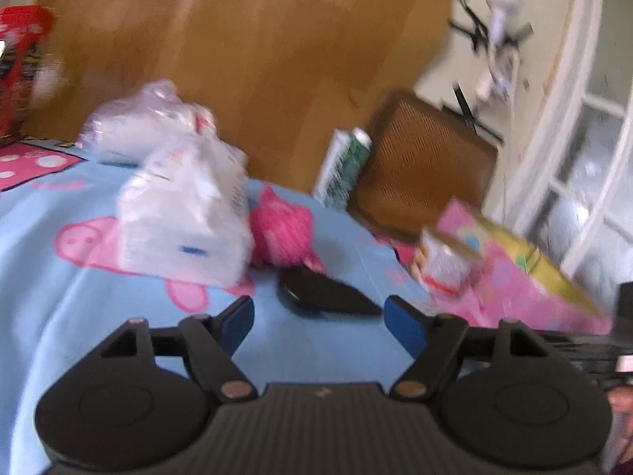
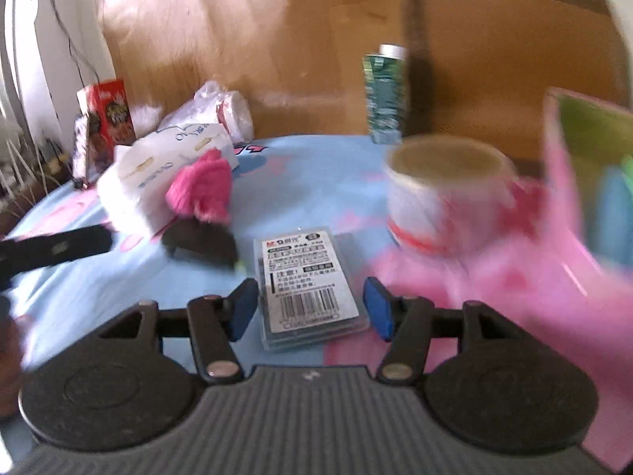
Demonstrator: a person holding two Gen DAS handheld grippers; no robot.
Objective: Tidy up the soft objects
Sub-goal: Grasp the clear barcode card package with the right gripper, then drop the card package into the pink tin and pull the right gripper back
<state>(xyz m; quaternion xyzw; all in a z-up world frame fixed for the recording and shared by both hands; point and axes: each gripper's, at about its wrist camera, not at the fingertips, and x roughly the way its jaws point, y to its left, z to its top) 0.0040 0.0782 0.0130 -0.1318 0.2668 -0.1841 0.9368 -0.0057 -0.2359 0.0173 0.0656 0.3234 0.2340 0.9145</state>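
A fluffy pink soft toy (image 1: pixel 283 229) lies on the light blue cartoon cloth (image 1: pixel 59 304), right beside a white tissue pack (image 1: pixel 186 217); both also show in the right wrist view, the toy (image 2: pixel 201 190) leaning on the pack (image 2: pixel 154 174). A second plastic-wrapped white bundle (image 1: pixel 138 122) sits behind. My left gripper (image 1: pixel 318 320) is open and empty, just short of a black flat object (image 1: pixel 324 293). My right gripper (image 2: pixel 310 308) is open around a clear plastic case with a barcode label (image 2: pixel 306 281), not touching it.
A tape roll (image 2: pixel 447 194) sits on pink fabric (image 2: pixel 494 293) at right, by a pink and green box (image 2: pixel 589 182). A green carton (image 2: pixel 383 95), a red snack box (image 2: pixel 112 113) and a brown chair (image 1: pixel 423 174) stand at the table's far edge.
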